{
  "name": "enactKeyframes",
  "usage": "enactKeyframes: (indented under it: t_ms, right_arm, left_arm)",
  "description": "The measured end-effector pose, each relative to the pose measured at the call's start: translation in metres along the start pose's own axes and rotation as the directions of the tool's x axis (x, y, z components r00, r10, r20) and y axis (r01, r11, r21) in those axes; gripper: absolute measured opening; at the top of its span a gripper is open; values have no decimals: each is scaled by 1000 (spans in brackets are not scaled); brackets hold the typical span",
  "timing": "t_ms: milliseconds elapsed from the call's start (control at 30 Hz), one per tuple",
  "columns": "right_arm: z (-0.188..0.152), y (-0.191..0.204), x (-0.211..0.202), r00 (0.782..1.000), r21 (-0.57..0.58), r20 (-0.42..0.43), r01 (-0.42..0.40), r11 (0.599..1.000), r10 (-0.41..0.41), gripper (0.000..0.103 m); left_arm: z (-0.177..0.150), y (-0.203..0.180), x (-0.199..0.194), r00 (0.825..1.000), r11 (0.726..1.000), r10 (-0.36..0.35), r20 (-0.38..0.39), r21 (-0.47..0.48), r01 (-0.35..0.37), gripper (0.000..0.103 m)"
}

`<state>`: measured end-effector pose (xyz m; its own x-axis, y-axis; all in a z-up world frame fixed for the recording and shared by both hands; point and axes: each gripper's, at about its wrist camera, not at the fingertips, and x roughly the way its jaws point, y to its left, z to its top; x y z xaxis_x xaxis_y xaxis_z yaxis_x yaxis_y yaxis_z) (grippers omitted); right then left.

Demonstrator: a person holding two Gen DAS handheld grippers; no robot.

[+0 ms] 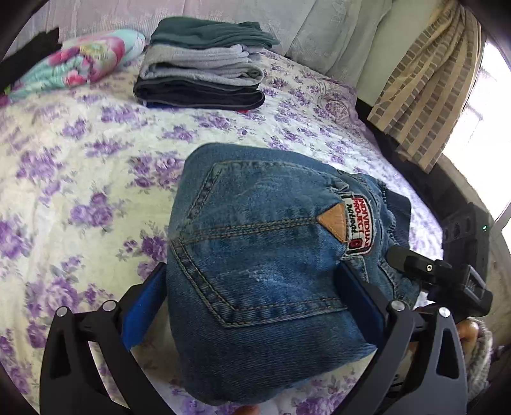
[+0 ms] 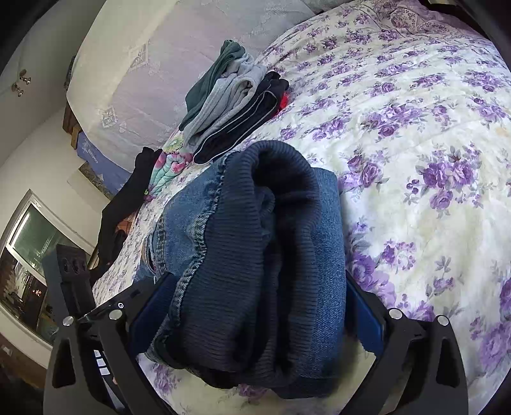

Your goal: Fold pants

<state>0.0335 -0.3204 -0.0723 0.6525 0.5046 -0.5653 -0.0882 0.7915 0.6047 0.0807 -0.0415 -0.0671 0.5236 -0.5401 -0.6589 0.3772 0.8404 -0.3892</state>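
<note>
The folded blue jeans [image 1: 255, 271] show a back pocket and a red-white patch in the left wrist view. My left gripper [image 1: 252, 303] is shut on the jeans bundle, blue pads on both sides. In the right wrist view the jeans [image 2: 255, 271] show their dark ribbed waistband end. My right gripper [image 2: 255, 313] is shut on that end. Both hold the bundle just above the floral bedspread [image 1: 80, 191]. The right gripper's body [image 1: 447, 274] shows in the left wrist view.
A stack of folded clothes [image 1: 204, 64] lies at the far side of the bed, also in the right wrist view [image 2: 236, 102]. A floral bundle [image 1: 80, 60] lies beside it. Pillows [image 1: 335, 28] and a curtain [image 1: 424, 89] stand behind. Black cloth [image 2: 124, 204] hangs off the bed edge.
</note>
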Motion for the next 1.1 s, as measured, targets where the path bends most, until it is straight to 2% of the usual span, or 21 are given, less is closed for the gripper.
enactKeyframes:
  t_ms: [100, 367, 433, 533, 600, 700, 767, 867, 1100]
  right_arm:
    - [1, -1, -1, 1000, 2, -10, -13, 1000, 13, 99]
    - [5, -3, 3, 999, 22, -34, -17, 1000, 18, 100]
    - [5, -3, 3, 999, 25, -34, -24, 999, 25, 100]
    - [4, -1, 0, 997, 28, -12, -78, 997, 79, 100]
    - [4, -4, -4, 993, 51, 6, -114, 992, 114, 100]
    - [4, -10, -5, 988, 83, 20, -152, 985, 151, 98]
    - [4, -10, -5, 989, 79, 15, -149, 986, 149, 98]
    - [5, -12, -5, 990, 96, 21, -143, 985, 141, 97]
    - [2, -17, -14, 987, 119, 47, -157, 981, 152, 97]
  left_arm:
    - [-3, 24, 9, 989, 984, -144, -31, -106, 140, 99]
    - [-10, 29, 10, 977, 973, -211, 20, -90, 212, 99]
    - [-10, 28, 10, 978, 974, -210, 12, -83, 210, 99]
    - [-5, 30, 10, 973, 969, -231, -7, -90, 229, 98]
    - [-4, 31, 9, 968, 964, -250, -7, -89, 249, 92]
    - [-4, 31, 9, 963, 960, -268, -3, -90, 267, 91]
    - [-5, 29, 10, 965, 962, -262, -5, -81, 261, 92]
    - [-7, 29, 11, 969, 966, -245, 11, -76, 245, 99]
    - [-8, 29, 12, 968, 965, -249, 16, -77, 249, 99]
